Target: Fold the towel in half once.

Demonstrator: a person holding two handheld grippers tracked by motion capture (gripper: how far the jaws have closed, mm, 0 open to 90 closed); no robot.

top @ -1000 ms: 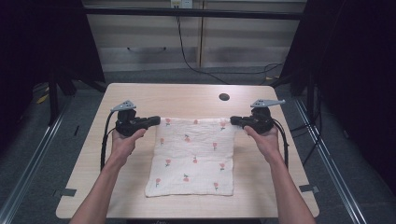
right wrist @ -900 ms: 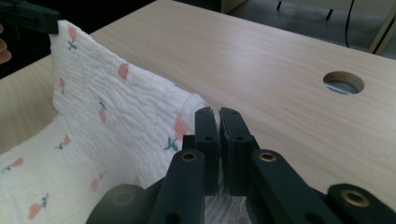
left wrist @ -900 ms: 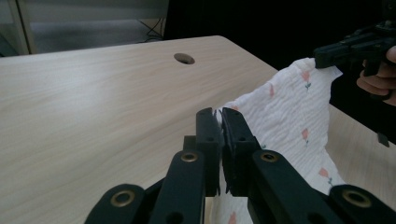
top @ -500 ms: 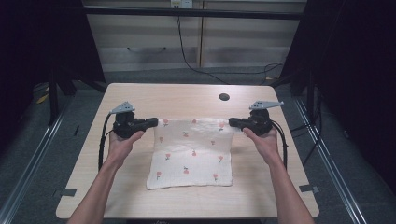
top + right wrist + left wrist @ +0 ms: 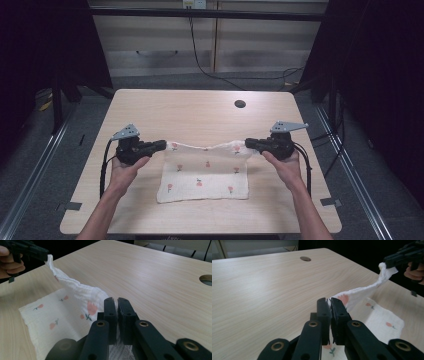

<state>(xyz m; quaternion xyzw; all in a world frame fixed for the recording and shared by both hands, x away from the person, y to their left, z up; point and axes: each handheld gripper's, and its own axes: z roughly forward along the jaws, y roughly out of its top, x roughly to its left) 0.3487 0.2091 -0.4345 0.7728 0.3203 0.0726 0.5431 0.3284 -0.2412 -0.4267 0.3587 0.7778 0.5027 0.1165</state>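
The white muslin cloth (image 5: 202,172) with its small pink flower print lies on the near half of the tabletop (image 5: 200,112), its near hem flat on the wood and its far edge lifted clear, strung between the two grippers. To the cloth's left, the left gripper (image 5: 159,145) has its fingers (image 5: 323,311) closed tight on the far left corner; to the cloth's right, the right gripper (image 5: 248,143) has its fingers (image 5: 110,312) clamped the same way on the far right corner (in each gripper view a sliver of white fabric shows pinched between the black pads). The step in hand looks like a fold of the far edge toward the near hem. To do it well, both hands should travel level with one another and at one pace, so the fold line runs straight across the cloth and not on a slant. The raised edge sags in the middle between the corners; a little more outward tension would flatten it before it comes down. The corners want to land squarely on the near corners, edge on edge, and the grips should hold until the fabric rests on the layer beneath. Beyond the cloth, the bare wood runs up to the round cable hole (image 5: 240,104), well clear of the work.
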